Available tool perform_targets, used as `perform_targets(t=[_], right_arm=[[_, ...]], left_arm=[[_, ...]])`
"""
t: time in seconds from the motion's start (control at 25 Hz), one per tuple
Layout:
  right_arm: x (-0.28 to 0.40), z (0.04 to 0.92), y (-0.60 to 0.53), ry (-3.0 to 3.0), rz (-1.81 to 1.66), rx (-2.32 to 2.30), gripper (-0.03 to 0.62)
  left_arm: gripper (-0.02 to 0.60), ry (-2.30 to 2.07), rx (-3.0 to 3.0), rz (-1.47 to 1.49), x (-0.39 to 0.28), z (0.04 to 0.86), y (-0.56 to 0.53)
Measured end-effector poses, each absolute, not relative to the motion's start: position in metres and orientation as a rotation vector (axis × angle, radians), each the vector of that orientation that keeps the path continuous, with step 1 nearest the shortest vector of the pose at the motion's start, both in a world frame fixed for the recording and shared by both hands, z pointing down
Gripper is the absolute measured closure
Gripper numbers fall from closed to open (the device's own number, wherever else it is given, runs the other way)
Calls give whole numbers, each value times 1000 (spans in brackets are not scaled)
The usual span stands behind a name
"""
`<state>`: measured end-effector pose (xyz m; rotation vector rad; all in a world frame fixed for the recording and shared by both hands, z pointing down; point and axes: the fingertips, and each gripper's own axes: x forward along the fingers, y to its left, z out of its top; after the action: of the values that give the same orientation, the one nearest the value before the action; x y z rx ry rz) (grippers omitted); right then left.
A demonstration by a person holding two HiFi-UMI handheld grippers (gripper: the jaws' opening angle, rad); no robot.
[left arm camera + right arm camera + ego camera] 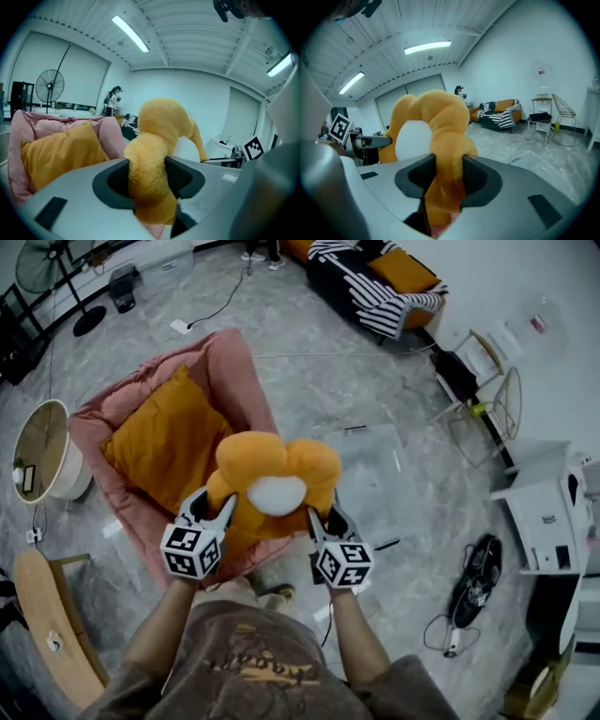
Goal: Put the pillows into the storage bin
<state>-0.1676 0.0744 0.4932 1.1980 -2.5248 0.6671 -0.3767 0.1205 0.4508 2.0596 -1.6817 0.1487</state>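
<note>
**Plush pillow held by 2 grippers**

Left gripper jaws are clamped on the left edge of the orange plush pillow. Right gripper jaws are clamped on its right edge. The pillow is off the floor, near the person, over the near rim of the pink soft bin. 1 square orange pillow lies inside. Right of the bin there is a clear box, possibly just a lid.

plush pillow orange, white centre; square pillow orange; bin pink.
</note>
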Motion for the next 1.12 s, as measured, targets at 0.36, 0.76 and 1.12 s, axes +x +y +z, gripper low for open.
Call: perform_targets(t=[0.36, 0.76, 1.12], right_arm=[[39, 450, 122, -2417, 661, 1539, 439], [190, 430, 158, -2342, 631, 1727, 448], [218, 441, 139, -2336, 660, 1737, 456]], left_arm=[[396, -1437, 2255, 162, -177, 418, 120], [396, -1282, 2370, 161, -22, 405, 127], [396, -1276, 2358, 176, 7, 415, 102]])
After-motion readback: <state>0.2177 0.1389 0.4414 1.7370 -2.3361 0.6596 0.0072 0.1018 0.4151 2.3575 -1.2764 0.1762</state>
